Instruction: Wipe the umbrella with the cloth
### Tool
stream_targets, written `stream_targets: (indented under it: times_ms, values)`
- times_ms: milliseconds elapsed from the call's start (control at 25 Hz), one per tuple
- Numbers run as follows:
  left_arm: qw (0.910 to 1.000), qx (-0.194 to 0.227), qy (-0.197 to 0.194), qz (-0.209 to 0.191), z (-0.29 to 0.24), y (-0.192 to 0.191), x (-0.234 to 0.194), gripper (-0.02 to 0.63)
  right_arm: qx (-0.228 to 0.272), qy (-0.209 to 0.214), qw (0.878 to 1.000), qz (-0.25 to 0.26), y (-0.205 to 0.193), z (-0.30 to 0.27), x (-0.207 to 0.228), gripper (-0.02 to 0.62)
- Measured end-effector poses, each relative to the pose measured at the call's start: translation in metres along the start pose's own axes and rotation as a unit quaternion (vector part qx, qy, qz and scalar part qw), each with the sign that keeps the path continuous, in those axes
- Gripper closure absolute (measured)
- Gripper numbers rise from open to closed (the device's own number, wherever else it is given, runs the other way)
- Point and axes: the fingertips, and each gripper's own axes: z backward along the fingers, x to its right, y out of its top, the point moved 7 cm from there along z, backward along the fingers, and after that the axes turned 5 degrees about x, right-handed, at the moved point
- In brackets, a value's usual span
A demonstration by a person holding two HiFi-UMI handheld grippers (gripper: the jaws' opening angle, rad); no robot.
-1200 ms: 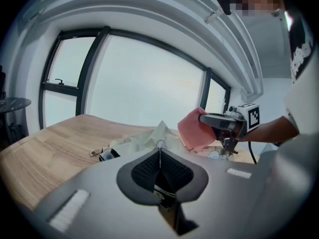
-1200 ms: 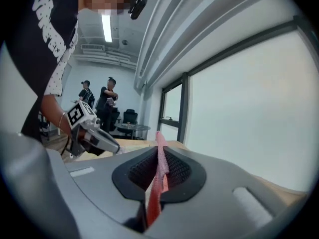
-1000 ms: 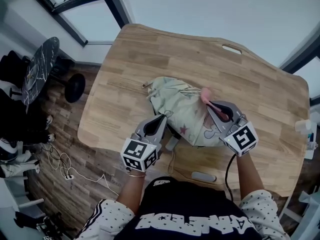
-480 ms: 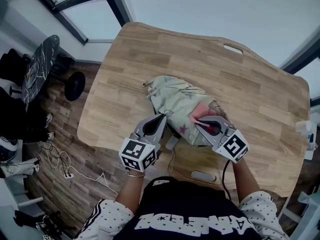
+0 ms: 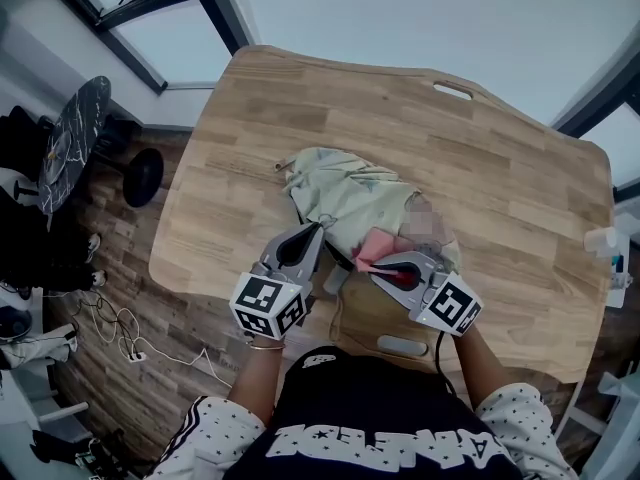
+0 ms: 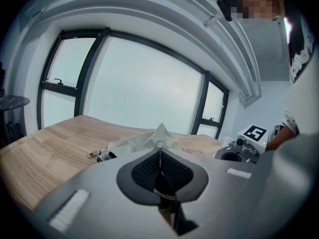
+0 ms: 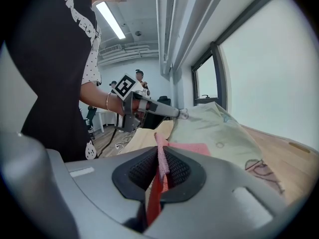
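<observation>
Umbrella [image 5: 345, 198], collapsed, its pale patterned canopy heaped on the wooden table [image 5: 500, 158] toward the near left, with its tip end pointing to the far left. We see the left gripper [image 5: 321, 227] with jaws pressed together on a thin rib end at the canopy's near rim, anchoring it. The right gripper [image 5: 363, 265] pinches the pink cloth [image 5: 376, 244] between its pads. Over the last second it has drawn the cloth from the canopy's far right shoulder down to the near rim, close beside the left gripper. We judge this stroke nearly spent, with the far-left panels yet to wipe. The table's near edge lies just behind both grippers; bare wood lies open on the far side and to the right.
</observation>
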Motion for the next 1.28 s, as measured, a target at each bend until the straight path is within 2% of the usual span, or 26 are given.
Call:
stream_targets:
  times_ms: [560, 640, 800, 960, 1040, 1200, 1280]
  values:
    - [1.0, 0.006, 0.0, 0.0, 0.002, -0.001, 0.005, 0.601, -0.004, 0.087, 0.996, -0.03, -0.006, 0.0, -0.037, 0.569]
    - [1.0, 0.007, 0.002, 0.001, 0.002, 0.0, 0.006, 0.601, 0.014, 0.092, 0.995, -0.017, 0.003, 0.003, -0.04, 0.569]
    - [1.0, 0.008, 0.0, 0.001, 0.002, -0.001, 0.007, 0.6, 0.046, 0.087, 0.994, 0.044, 0.028, 0.015, -0.033, 0.569]
    - [1.0, 0.008, -0.002, 0.002, 0.003, -0.002, 0.009, 0.601, 0.072, 0.057, 0.988, 0.122, 0.063, 0.034, -0.01, 0.569]
    - [1.0, 0.009, -0.004, 0.002, 0.003, -0.002, 0.009, 0.6, 0.071, 0.021, 0.986, 0.147, 0.077, 0.045, 0.007, 0.569]
    - [0.9999, 0.009, -0.004, 0.003, 0.004, -0.001, 0.01, 0.6, 0.06, -0.082, 0.989, 0.105, 0.081, 0.062, 0.046, 0.569]
    - [0.9999, 0.009, -0.005, 0.001, 0.004, 0.0, 0.012, 0.6, 0.05, -0.111, 0.989, 0.086, 0.077, 0.068, 0.06, 0.569]
